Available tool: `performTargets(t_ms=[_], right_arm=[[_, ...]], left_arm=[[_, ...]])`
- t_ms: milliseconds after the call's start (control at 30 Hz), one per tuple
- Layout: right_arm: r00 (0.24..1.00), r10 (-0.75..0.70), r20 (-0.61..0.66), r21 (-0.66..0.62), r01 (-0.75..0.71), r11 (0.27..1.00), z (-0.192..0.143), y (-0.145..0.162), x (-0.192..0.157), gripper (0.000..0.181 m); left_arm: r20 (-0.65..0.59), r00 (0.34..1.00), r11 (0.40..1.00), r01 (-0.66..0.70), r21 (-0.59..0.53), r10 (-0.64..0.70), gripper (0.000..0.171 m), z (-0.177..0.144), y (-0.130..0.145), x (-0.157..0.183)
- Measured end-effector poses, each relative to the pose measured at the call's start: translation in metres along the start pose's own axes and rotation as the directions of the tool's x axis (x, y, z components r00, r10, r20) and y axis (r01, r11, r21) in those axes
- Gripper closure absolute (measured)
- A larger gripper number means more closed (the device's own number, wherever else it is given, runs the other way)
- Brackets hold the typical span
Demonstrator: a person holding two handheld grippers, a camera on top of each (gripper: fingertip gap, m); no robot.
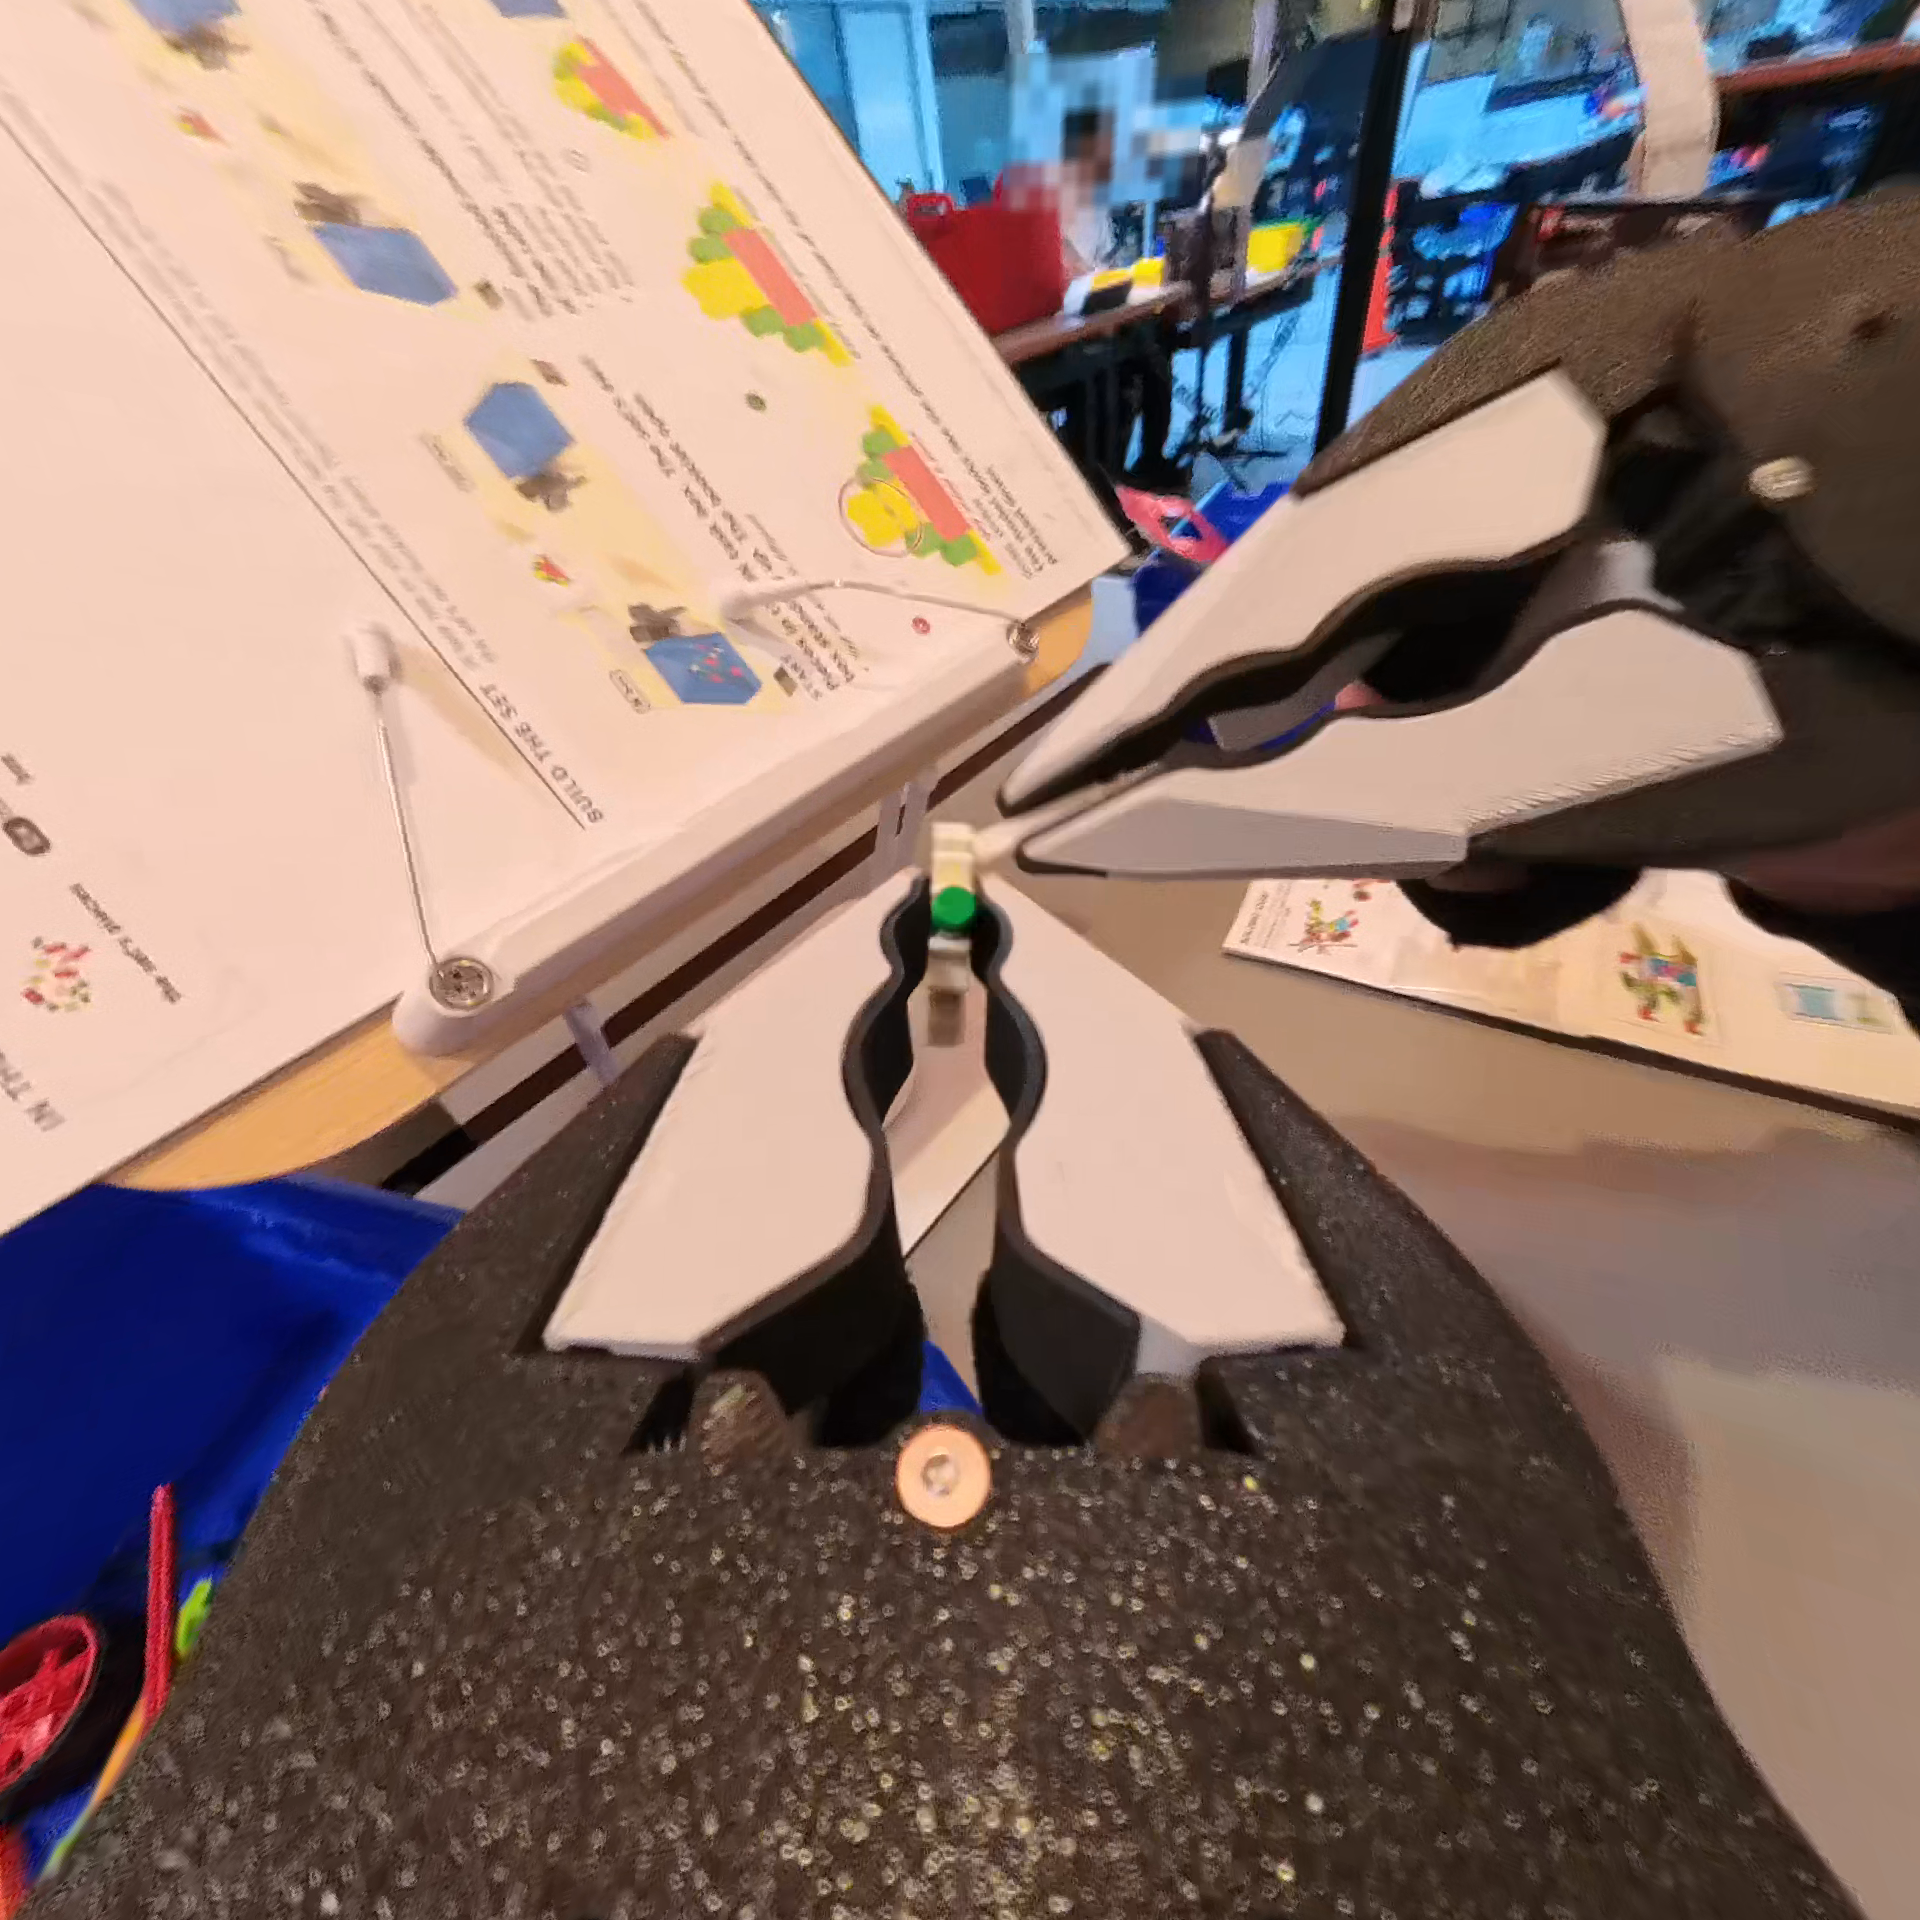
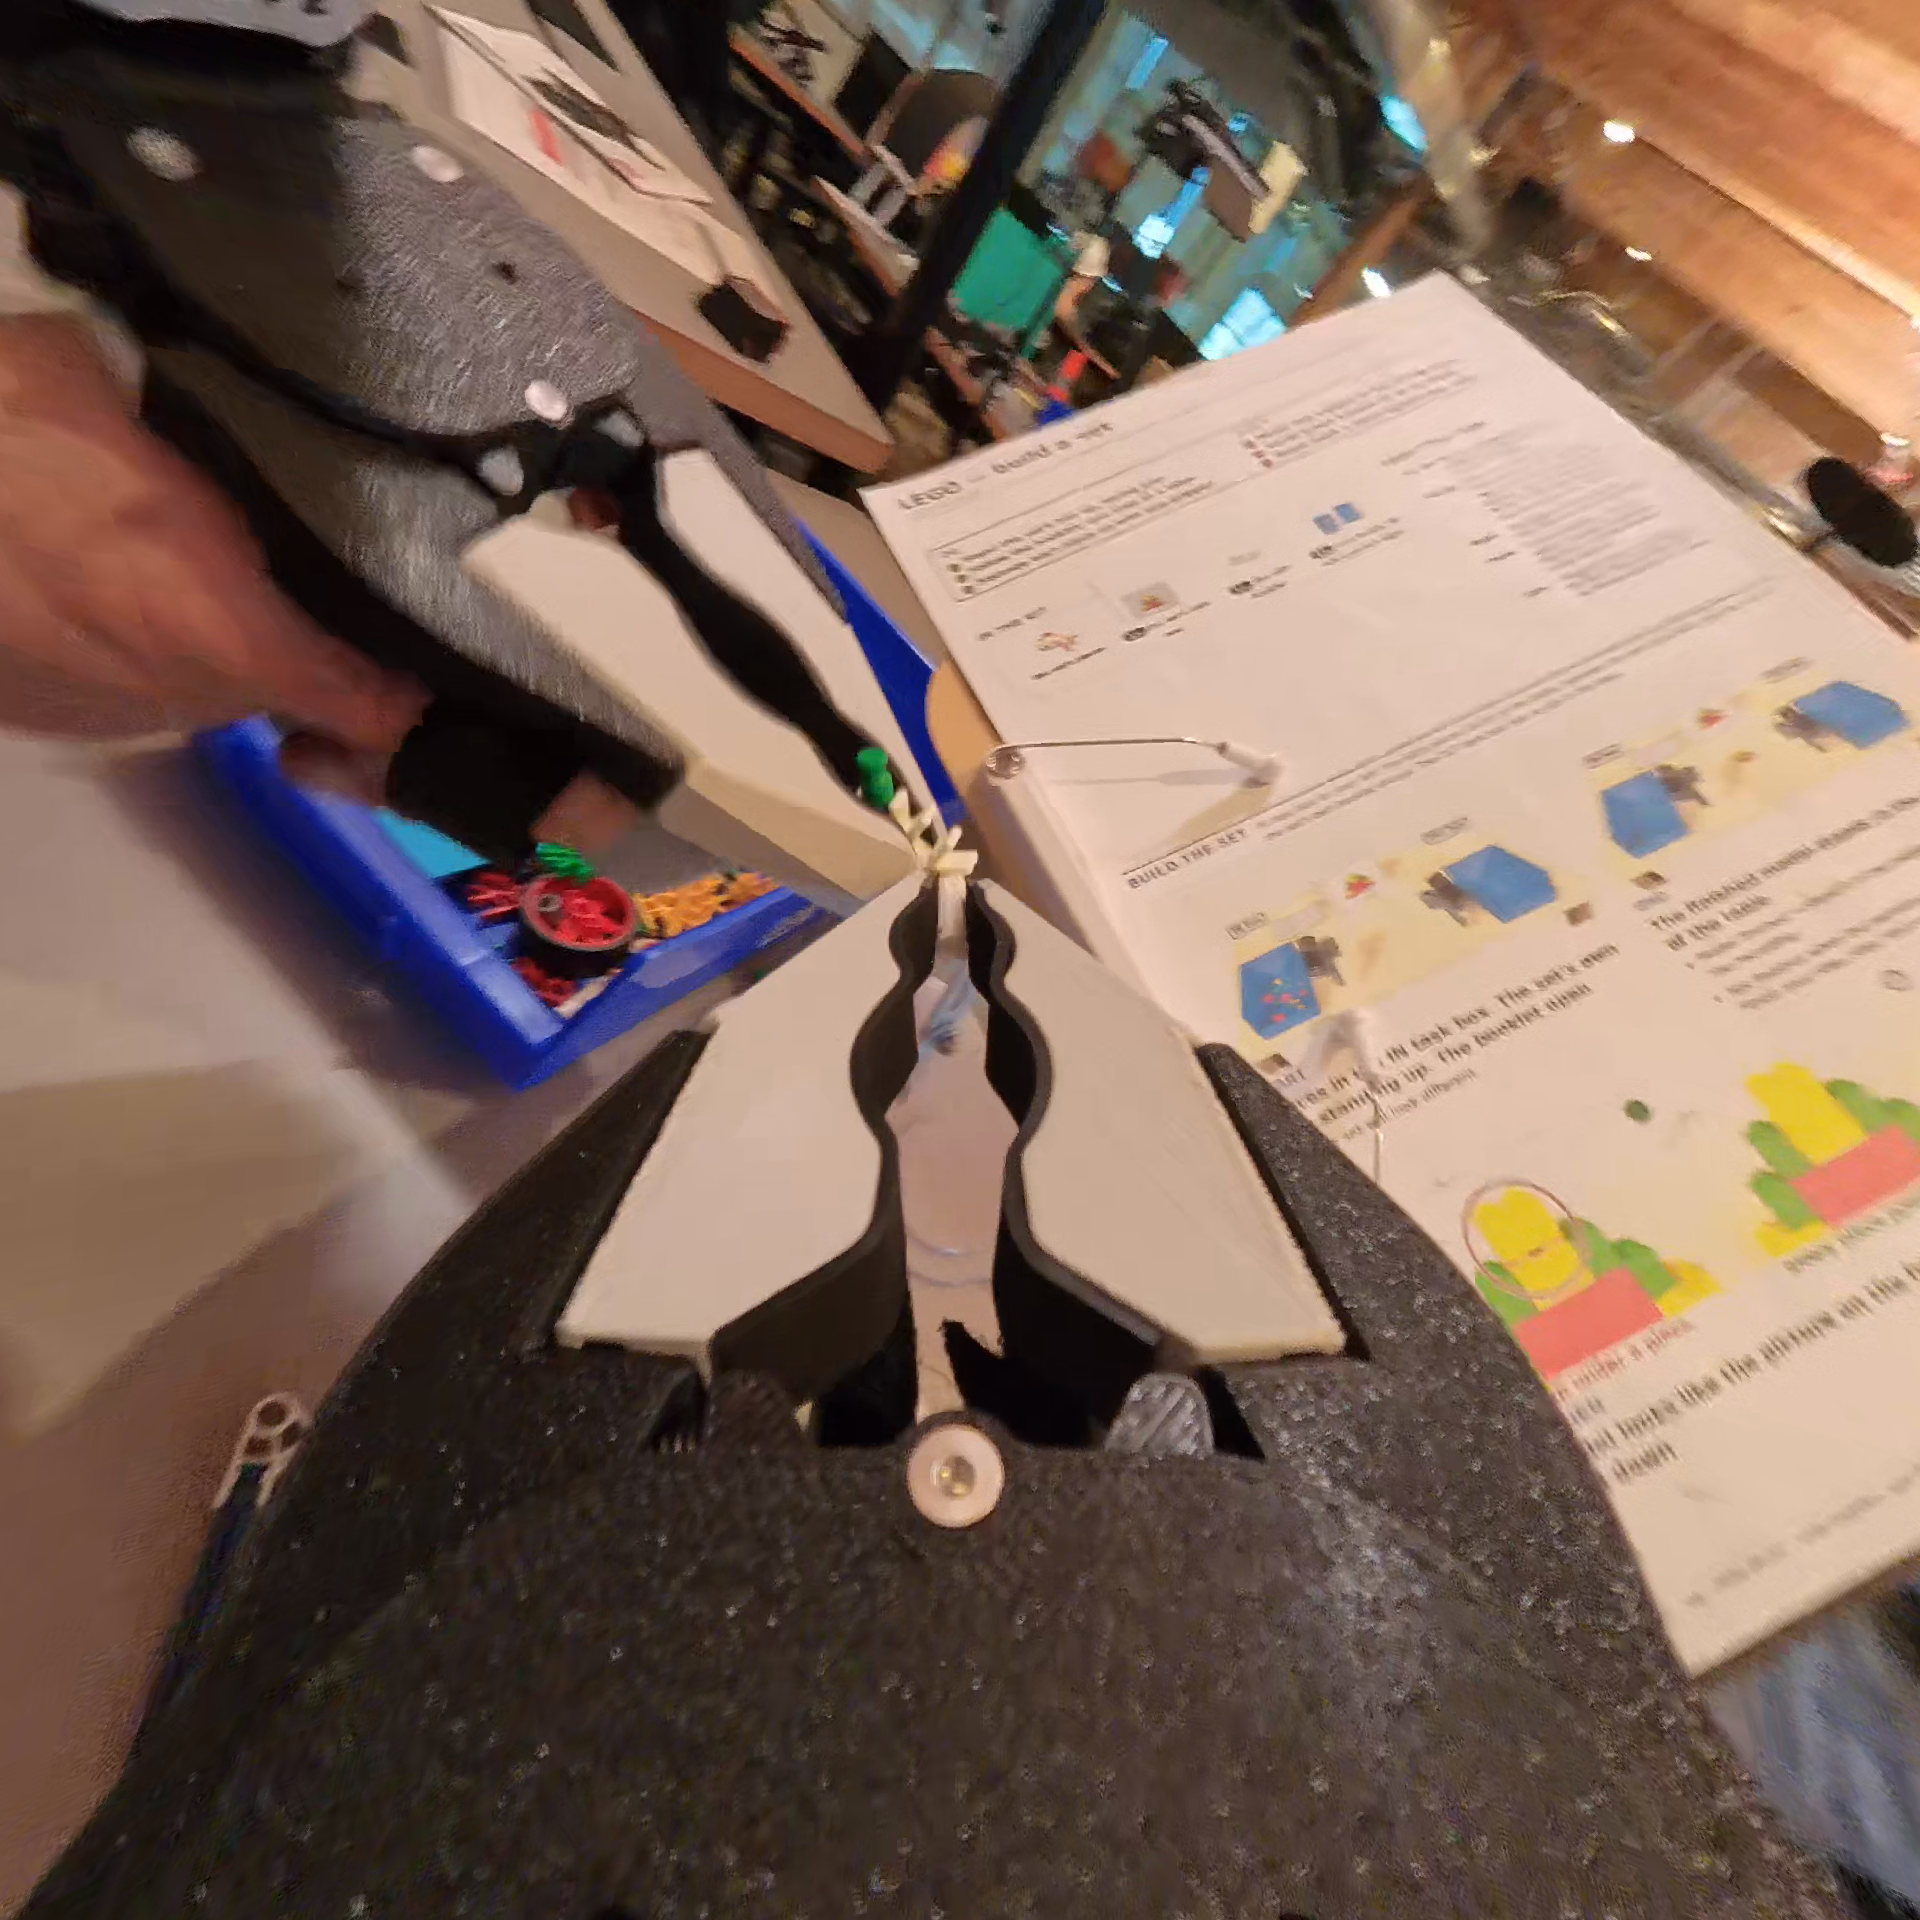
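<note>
Grippers meeting tip to tip over a grey table. Left gripper clamped on a small white piece with a green peg. Right gripper closed, seemingly pinching a pale cross-shaped part joined to that white piece, though blur hides the joint. Sloped instruction sheet just behind. Blue bin of coloured parts nearby, red wheel inside.

Speckled black gripper bodies, pale grey wavy-edged jaws, central screws.
</note>
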State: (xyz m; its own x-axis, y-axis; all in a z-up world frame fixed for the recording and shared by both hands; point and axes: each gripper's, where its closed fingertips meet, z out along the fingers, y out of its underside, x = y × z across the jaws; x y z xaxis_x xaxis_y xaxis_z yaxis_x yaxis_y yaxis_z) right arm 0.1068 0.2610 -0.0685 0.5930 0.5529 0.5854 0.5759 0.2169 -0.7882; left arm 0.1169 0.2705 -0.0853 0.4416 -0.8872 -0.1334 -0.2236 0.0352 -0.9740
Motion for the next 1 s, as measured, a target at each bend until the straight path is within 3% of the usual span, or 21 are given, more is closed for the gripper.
performTargets(t_ms=[100,300,333,400,467,567,667,767,800,933,1000], right_arm=[[0.99,-0.076,-0.119,-0.071,0.068,0.995,0.009,0.006,0.005,0.18],[0.973,-0.06,-0.224,0.022,0.066,0.998,0.006,-0.019,0.01,0.18],[0.959,-0.084,-0.272,0.026,0.094,0.995,0.003,-0.023,0.014,0.181],[0.933,-0.09,-0.348,0.073,0.123,0.99,-0.005,-0.035,0.019,0.18],[0.951,-0.074,-0.301,0.101,0.109,0.989,-0.003,-0.043,0.01,0.178],[0.982,-0.035,-0.186,0.175,0.068,0.982,-0.001,-0.06,-0.011,0.179],[0.999,-0.008,-0.037,0.18,0.014,0.984,0.019,-0.071,-0.041,0.178],[0.992,0.101,0.07,-0.008,-0.101,0.995,0.068,-0.04,-0.062,0.176],[0.985,0.134,0.108,-0.052,-0.129,0.99,0.082,-0.029,-0.069,0.164],[0.94,0.294,0.173,-0.029,-0.293,0.956,0.092,-0.017,-0.064,0.161],[0.939,0.302,0.166,0.043,-0.313,0.949,0.08,-0.024,-0.05,0.162]], left_arm=[[0.08,0.994,0.998,0.066,0.025,-0.068,0.168,0.01,0.004,-0.009],[0.045,0.989,0.986,0.135,0.096,-0.14,0.168,-0.008,-0.016,-0.015],[0.029,0.981,0.973,0.186,0.134,-0.191,0.168,-0.012,-0.021,-0.017],[-0.12,0.924,0.898,0.382,0.218,-0.364,0.168,-0.022,-0.036,-0.017],[-0.091,0.923,0.882,0.385,0.272,-0.374,0.168,-0.038,-0.04,-0.035],[0.117,0.96,0.936,0.216,0.278,-0.256,0.168,-0.073,-0.044,-0.069],[0.281,0.948,0.966,0.08,0.244,-0.149,0.168,-0.109,-0.046,-0.095],[0.276,0.945,0.957,0.098,0.272,-0.175,0.167,-0.126,-0.047,-0.105],[0.28,0.944,0.96,0.098,0.262,-0.173,0.168,-0.128,-0.044,-0.108],[0.284,0.954,0.988,0.059,0.145,-0.098,0.168,-0.118,-0.026,-0.107],[0.153,0.983,0.99,0.085,0.109,-0.101,0.168,-0.105,-0.021,-0.087]])
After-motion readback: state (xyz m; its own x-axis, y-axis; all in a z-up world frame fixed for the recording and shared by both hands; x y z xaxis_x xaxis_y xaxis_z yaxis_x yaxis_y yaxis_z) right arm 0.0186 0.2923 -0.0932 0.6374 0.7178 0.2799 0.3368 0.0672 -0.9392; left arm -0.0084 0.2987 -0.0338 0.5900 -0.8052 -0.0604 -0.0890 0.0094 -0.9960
